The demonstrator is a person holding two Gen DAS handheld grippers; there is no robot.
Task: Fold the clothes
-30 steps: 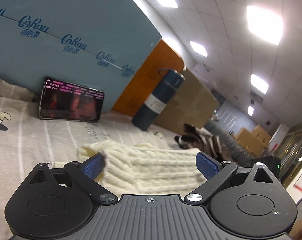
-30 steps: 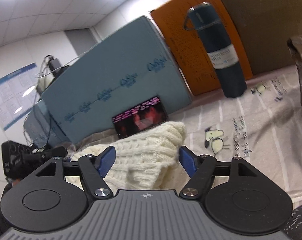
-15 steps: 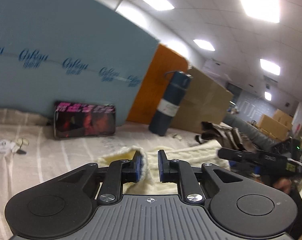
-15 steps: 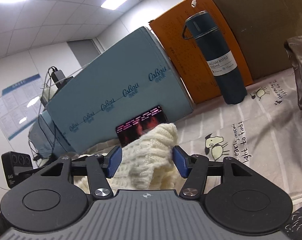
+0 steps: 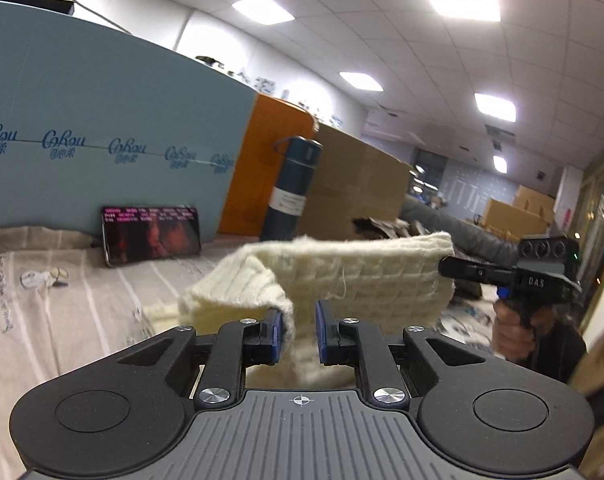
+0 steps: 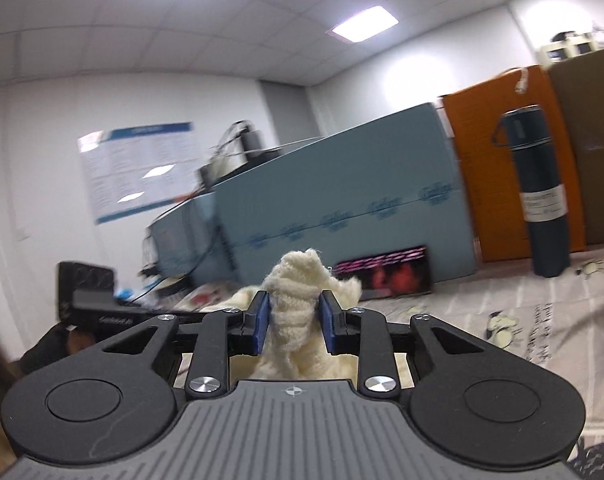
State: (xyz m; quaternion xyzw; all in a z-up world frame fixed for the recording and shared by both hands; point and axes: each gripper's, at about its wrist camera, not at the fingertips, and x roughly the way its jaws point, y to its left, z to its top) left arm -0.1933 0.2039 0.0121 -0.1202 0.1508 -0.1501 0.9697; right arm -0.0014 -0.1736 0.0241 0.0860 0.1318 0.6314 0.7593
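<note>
A cream cable-knit sweater [image 5: 366,276] is lifted off the striped bed sheet [image 5: 61,312] and stretched between both grippers. My left gripper [image 5: 298,330] is shut on one edge of the sweater. My right gripper [image 6: 294,326] is shut on a bunched corner of the sweater [image 6: 297,300]. The right gripper also shows in the left wrist view [image 5: 450,266] at the sweater's far right end, held by a hand. The left gripper's body shows at the left of the right wrist view [image 6: 97,312].
A phone with a lit screen [image 5: 151,234] leans on a blue foam board [image 5: 101,148]. A dark blue bottle [image 5: 291,192] stands by an orange board [image 5: 269,160] and a cardboard box [image 5: 358,184]. Dark clothes [image 5: 382,226] lie behind the sweater.
Both grippers have shut on the sweater and lifted it off the sheet. The sweater now hangs stretched between them, higher than before.
</note>
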